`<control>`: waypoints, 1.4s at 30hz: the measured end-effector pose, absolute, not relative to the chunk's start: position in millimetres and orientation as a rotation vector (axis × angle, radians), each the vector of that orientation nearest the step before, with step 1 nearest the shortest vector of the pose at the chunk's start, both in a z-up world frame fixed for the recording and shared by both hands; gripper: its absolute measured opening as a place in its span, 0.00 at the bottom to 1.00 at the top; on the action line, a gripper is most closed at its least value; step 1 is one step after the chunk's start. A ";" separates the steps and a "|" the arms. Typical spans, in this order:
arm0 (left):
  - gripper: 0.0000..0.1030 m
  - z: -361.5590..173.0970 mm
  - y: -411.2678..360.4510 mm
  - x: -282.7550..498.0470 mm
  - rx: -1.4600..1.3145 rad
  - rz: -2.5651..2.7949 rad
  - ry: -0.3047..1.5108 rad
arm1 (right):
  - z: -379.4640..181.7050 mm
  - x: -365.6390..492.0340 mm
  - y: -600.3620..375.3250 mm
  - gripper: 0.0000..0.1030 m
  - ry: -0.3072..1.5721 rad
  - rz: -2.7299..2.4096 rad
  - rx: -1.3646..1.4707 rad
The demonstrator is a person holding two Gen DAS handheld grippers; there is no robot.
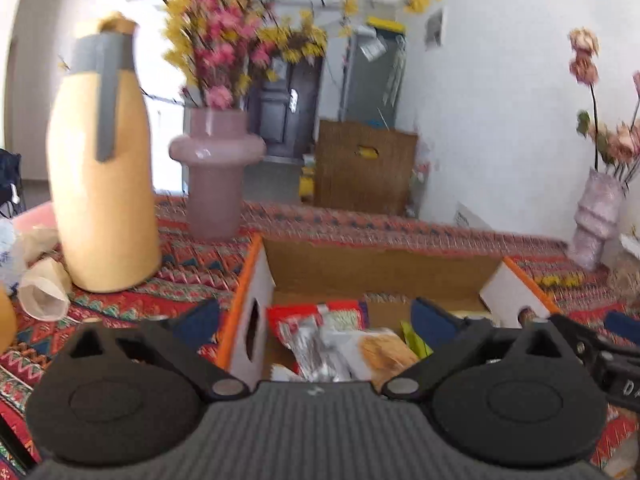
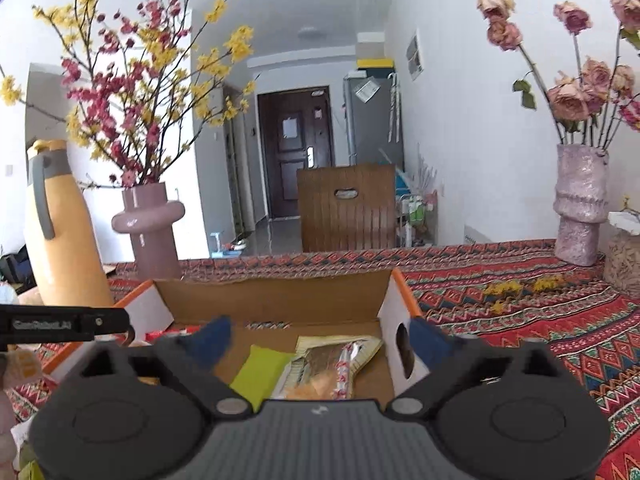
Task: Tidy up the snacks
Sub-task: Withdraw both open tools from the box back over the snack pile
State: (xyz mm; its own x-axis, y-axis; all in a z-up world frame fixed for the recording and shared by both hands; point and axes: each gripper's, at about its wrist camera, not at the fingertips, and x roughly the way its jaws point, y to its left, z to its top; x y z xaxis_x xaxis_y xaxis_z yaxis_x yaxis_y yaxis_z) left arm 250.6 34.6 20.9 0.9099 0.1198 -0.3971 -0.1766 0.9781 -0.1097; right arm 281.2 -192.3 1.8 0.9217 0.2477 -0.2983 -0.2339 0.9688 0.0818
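Note:
An open cardboard box with orange-edged white flaps sits on the patterned tablecloth; it also shows in the right wrist view. Inside lie several snack packets: a red and silver packet, a tan packet, a lime green packet and a gold packet. My left gripper is open and empty over the box's left part. My right gripper is open and empty over the box's right part. The left gripper's arm shows at the left of the right wrist view.
A tall yellow thermos jug and a mauve vase of pink and yellow flowers stand left behind the box. A pale textured vase of roses stands at the far right. Paper cups lie at the left. A wooden chair stands beyond the table.

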 end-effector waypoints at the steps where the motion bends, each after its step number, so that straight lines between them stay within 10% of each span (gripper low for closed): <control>1: 1.00 22.6 34.7 248.7 -0.146 0.152 0.393 | 2.4 280.5 -193.5 1.00 0.310 0.246 0.050; 42: 1.00 32.8 34.8 143.1 -0.096 0.131 0.418 | 1.1 194.8 -238.5 1.00 0.402 0.225 0.005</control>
State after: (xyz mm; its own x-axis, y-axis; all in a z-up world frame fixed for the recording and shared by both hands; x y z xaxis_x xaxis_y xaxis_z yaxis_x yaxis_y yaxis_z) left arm 143.1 34.8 32.8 0.9056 0.1068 -0.4105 -0.1461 0.9871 -0.0655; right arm 194.8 -238.5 1.1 0.8955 0.2183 -0.3878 -0.2163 0.9751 0.0495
